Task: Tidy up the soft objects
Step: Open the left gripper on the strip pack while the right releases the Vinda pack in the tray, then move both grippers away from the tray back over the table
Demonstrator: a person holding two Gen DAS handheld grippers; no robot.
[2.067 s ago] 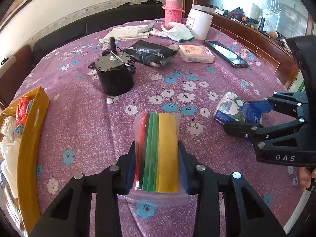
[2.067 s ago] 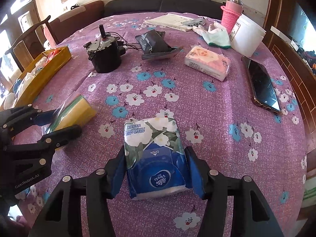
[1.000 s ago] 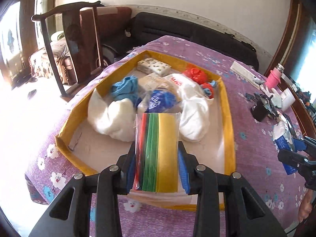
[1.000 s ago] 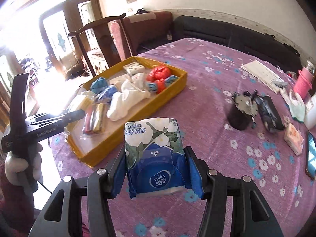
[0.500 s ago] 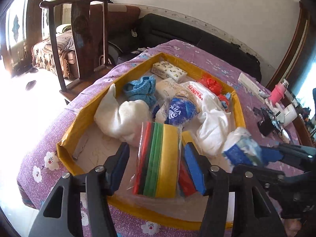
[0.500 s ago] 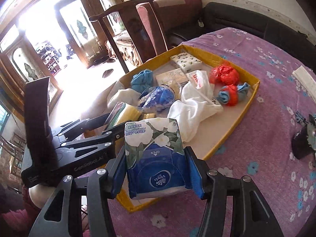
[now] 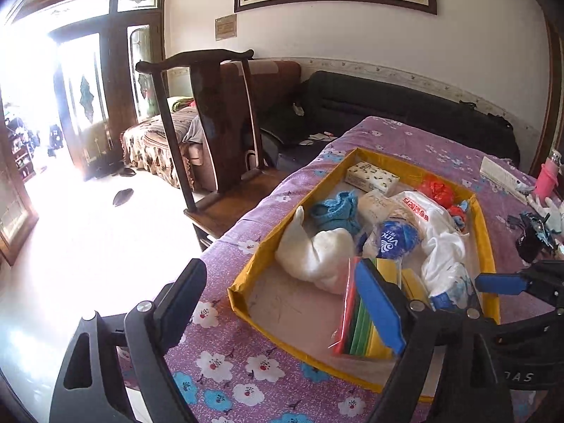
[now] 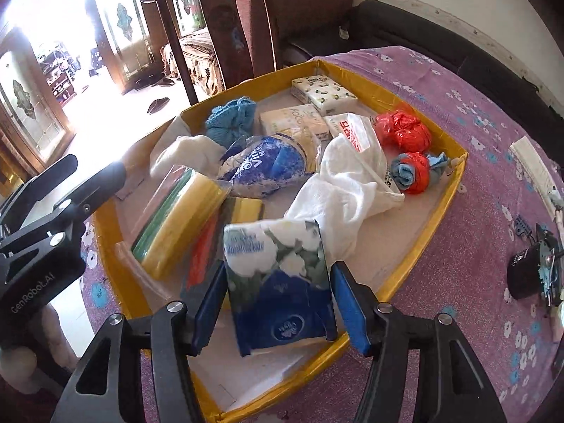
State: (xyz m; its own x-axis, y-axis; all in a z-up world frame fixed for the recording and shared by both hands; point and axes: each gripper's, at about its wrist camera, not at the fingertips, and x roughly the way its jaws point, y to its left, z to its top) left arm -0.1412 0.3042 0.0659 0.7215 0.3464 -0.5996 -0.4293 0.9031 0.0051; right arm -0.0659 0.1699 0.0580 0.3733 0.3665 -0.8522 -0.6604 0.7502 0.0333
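Observation:
A yellow tray (image 8: 440, 218) (image 7: 253, 268) on the purple flowered table holds several soft things. The bag of coloured sponges (image 8: 176, 222) (image 7: 356, 324) lies in its near left part, free of my left gripper (image 7: 282, 303), which is open and drawn back to the left; it also shows at the left of the right wrist view (image 8: 70, 190). My right gripper (image 8: 278, 303) is open over the tray's near edge. The blue and white tissue pack (image 8: 278, 282) sits loose and tilted between its blue pads (image 8: 347, 306).
In the tray lie white cloths (image 8: 345, 190), a blue knit (image 8: 231, 120), red bags (image 8: 403, 128), tissue packs (image 8: 322, 93) and a blue wipes bag (image 8: 268, 165). A black motor (image 8: 532, 268) stands on the table at right. A wooden chair (image 7: 218, 123) stands beside the table.
My left gripper has opened wide, left the sponge bag in the tray and pulled back left. My right gripper has come over the tray and opened; the tissue pack tilts loose.

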